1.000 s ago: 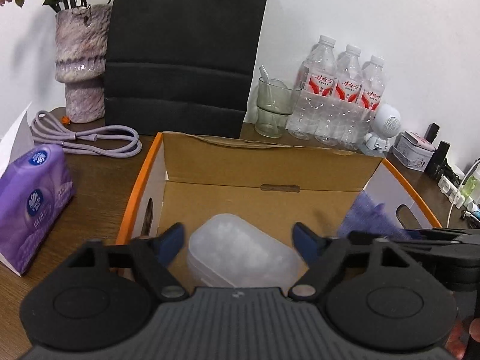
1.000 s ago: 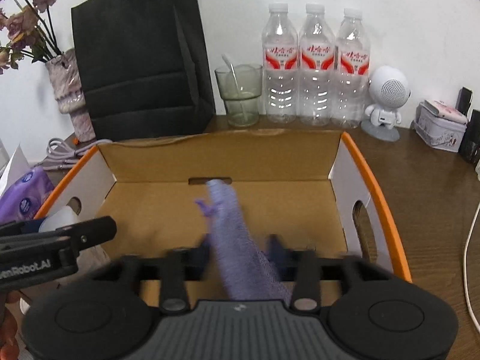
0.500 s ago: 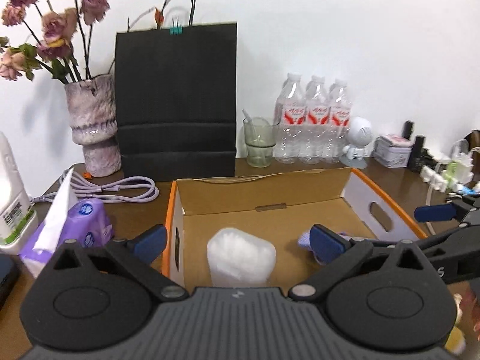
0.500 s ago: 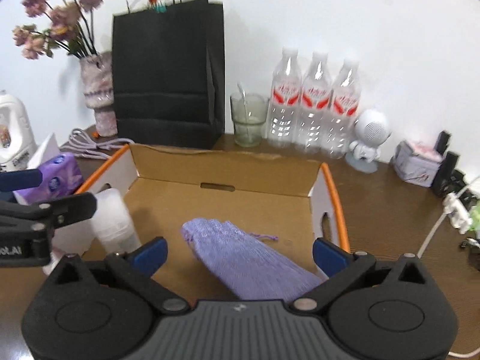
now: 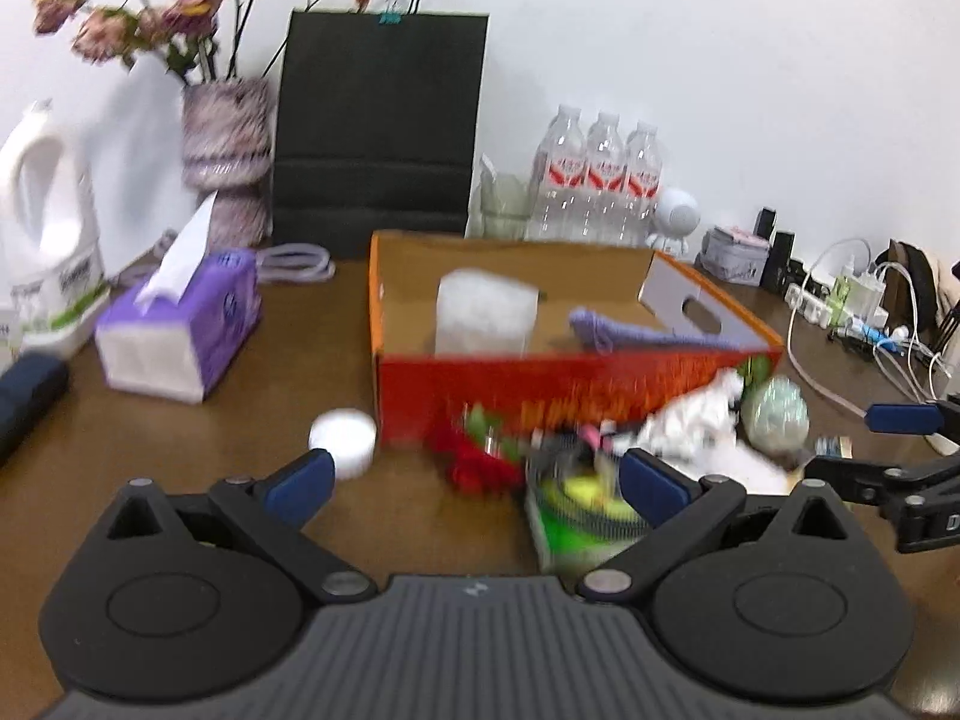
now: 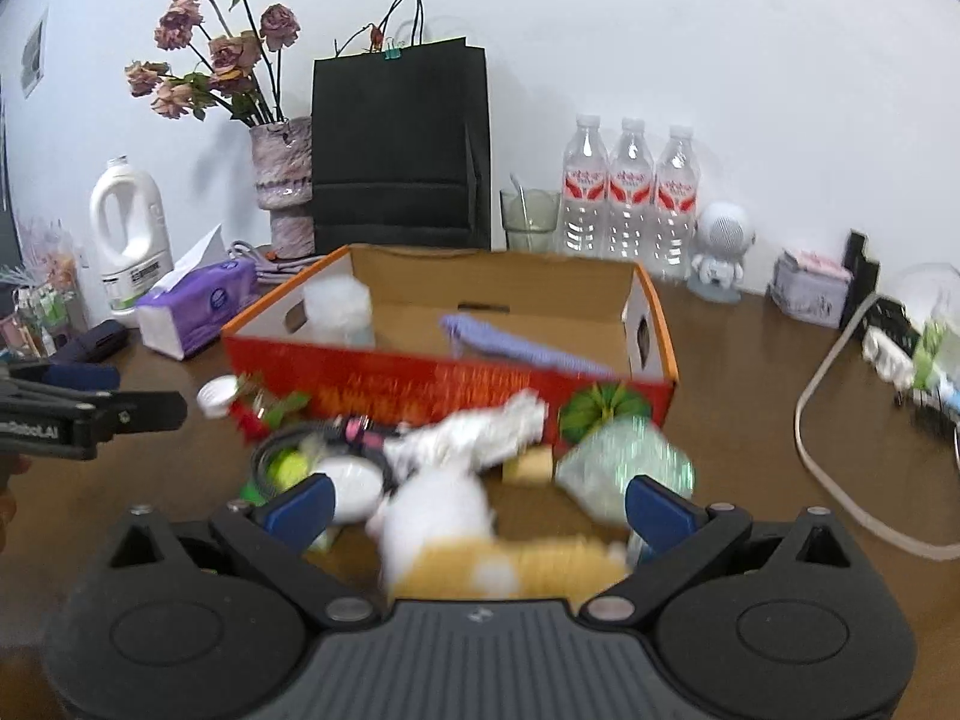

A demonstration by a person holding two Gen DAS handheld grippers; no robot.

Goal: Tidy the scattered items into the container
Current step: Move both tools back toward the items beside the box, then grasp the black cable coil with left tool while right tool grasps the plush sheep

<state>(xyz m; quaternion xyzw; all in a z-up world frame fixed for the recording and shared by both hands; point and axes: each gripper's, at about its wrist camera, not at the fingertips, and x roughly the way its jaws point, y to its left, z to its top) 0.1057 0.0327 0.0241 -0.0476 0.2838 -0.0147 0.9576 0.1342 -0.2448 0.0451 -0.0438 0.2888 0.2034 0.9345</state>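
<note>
Centrally, on the brown table (image 6: 750, 360), stands the box (image 6: 450, 387), an open carton with a red front wall and orange rim; it already holds a frosted tub (image 6: 336, 306) at its left end and a purple pouch (image 6: 516, 345) lying flat toward the right. Both grippers are released and carry nothing: the left gripper (image 5: 474, 483) has its blue pads wide apart above the clutter in front of the box, and the right gripper (image 6: 477, 510) is equally spread over the same heap. The items not yet tidied lie against the front wall of the box: a white cap (image 5: 343, 435) near its left corner, a red and green object (image 5: 474, 456), a black cable coil (image 6: 282, 456) around something yellow-green, a crumpled white cloth (image 6: 480, 432), a white and tan plush (image 6: 438, 516) directly between the right pads, and a pale green ball (image 5: 774, 414) at the right corner. Motion blur hides finer detail of most of these. As a judgement, the plush and cloth are light and soft and should tolerate a pinch anywhere across the bulk, though a loose fold may slip out; the ball looks smooth and round, so a grasp across its widest part seems safest; the cap is small, stiff and low, best taken across its rim; the coil may sag or snag neighbours unless gripped through several turns at once.
</note>
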